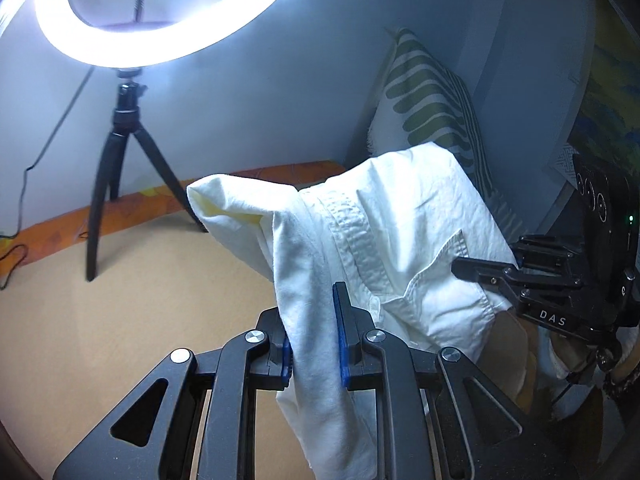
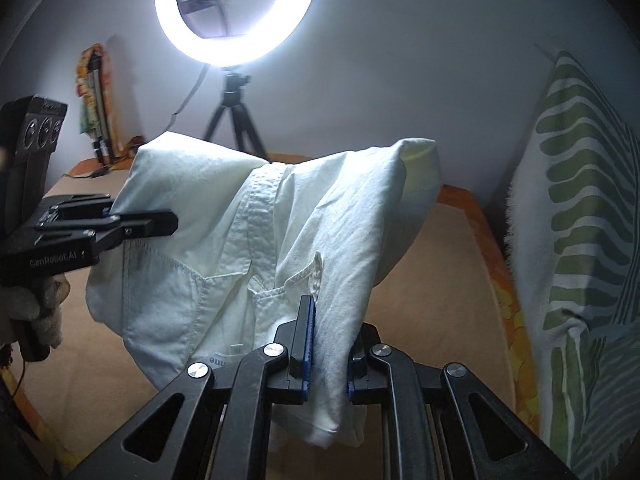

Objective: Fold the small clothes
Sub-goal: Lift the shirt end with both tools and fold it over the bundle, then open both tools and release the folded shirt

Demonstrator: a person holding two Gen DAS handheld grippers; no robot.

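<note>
In the left wrist view, a black tripod [image 1: 116,184] stands at the far left on the tan bed surface [image 1: 120,300], carrying a glowing ring light [image 1: 168,36] whose cable trails down the pale wall. Toward the middle, a pair of white shorts [image 1: 360,232] hangs in the air above the bed, its waistband and fly seam running down the centre and one leg puffed out to the left. The left claw [image 1: 314,344] is closed on a bunch of that fabric, blue pads pressed against the cloth on both sides, with the rest of the edge drooping below the fingers. Further right, a leaf-patterned cushion [image 1: 428,96] leans against the wall behind the shorts, and at the right edge the right claw [image 1: 476,270] pinches the pocket side of the garment. In the right wrist view, the left claw [image 2: 152,220] enters from the left, clamped on the shorts [image 2: 240,216] near a pocket, with a gloved hand [image 2: 36,304] below it. The ring light [image 2: 236,8] and tripod [image 2: 234,116] sit behind the middle. The right claw [image 2: 328,356] at bottom centre grips a fold of the cloth tight between its pads. The cushion [image 2: 580,220] fills the right side, beside the orange-edged bed surface [image 2: 440,300].
</note>
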